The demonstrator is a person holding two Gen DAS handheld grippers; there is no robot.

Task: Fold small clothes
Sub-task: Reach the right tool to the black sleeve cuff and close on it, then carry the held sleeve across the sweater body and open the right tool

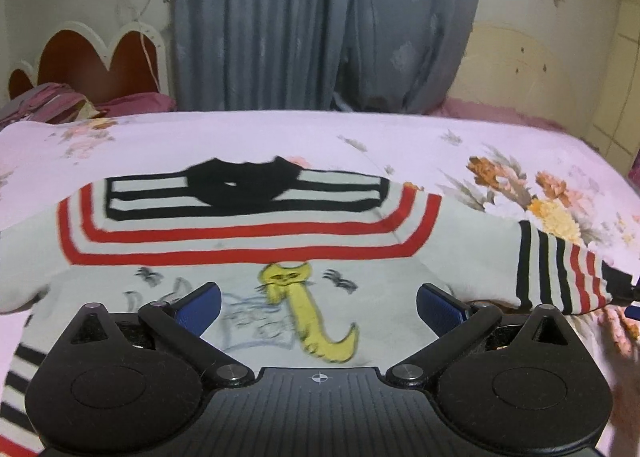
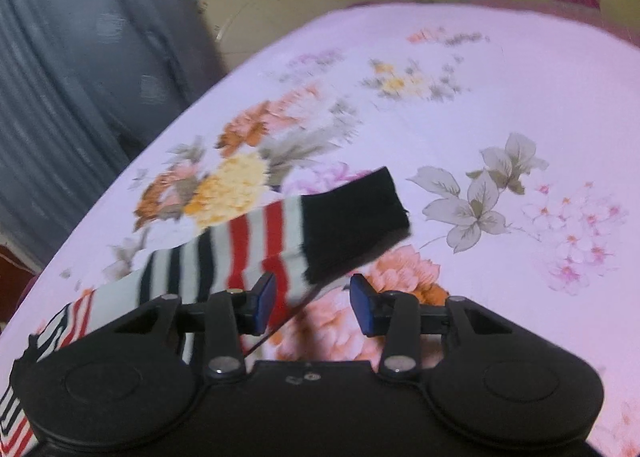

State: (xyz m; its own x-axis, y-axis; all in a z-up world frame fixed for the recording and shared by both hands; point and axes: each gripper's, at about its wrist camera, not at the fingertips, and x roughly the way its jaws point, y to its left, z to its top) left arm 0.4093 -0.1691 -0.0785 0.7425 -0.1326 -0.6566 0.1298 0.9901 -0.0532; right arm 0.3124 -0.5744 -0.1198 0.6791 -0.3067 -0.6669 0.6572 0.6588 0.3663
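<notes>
I have the small sweater spread flat on the bed, filling the centre of the left wrist view. Its black collar sits at upper centre. A yellow cat motif sits at lower centre.

Left gripper: jaws wide apart, above the sweater's chest, holding nothing.

Right gripper: jaws partly apart. The striped sleeve runs from the lower left of the right wrist view to its black cuff at centre. The sleeve's lower edge lies between the pads. The right pad stands clear of the cloth. I cannot tell whether the left pad touches it. I judge the sleeve not yet gripped.

Risks from here:
- Closing on only the sleeve edge could let the knit slip out when I lift it.
- Closing too low could pinch the floral bedsheet together with the sleeve.
- Both views are blurred, so alignment is uncertain.

No brand, label or legible writing is visible.
</notes>
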